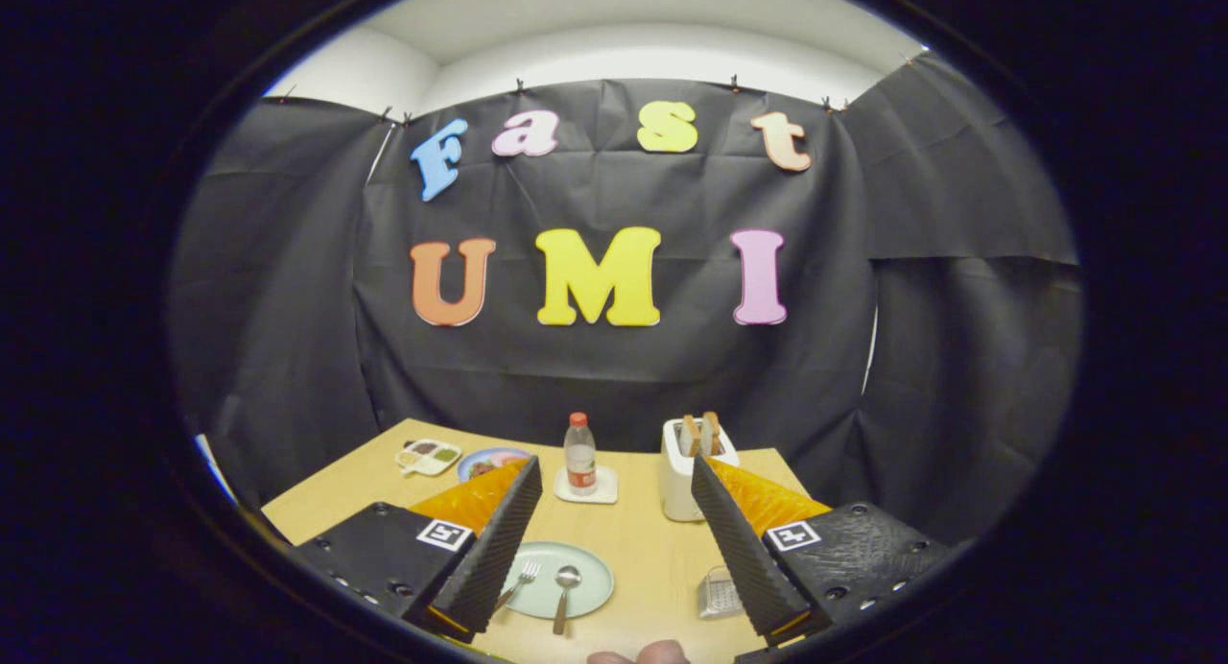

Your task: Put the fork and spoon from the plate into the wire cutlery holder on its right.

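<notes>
A black cloth wall [614, 357] backs the booth, and in front of it stands the pale wooden counter [638, 549]. The tongs [614, 477] hang above the counter with their two fingers [504, 539] spread wide apart, gripping nothing.

Between the fingers and low on the counter lies a pale green plate [590, 587]. On it rest the fork [519, 581], close against the left finger with its tines pointing away, and the spoon [564, 592] just beside it, bowl on the plate and handle running off the near rim. The two pieces lie side by side, not crossing.

To the right of the plate, partly tucked behind the right finger, sits the wire cutlery holder [718, 592], standing on the counter apart from the plate.

Beyond the fingers stands a white toaster [679, 482] with slices of toast [700, 434] sticking up from its slots. Left of it a clear bottle [579, 455] with a red cap stands upright on a small white coaster [587, 496]. Farther left lies a blue plate [484, 461] carrying food, and beside that a small divided tray [428, 456].

At the very near edge, fingertips of a person's hand [641, 654] peek up.
</notes>
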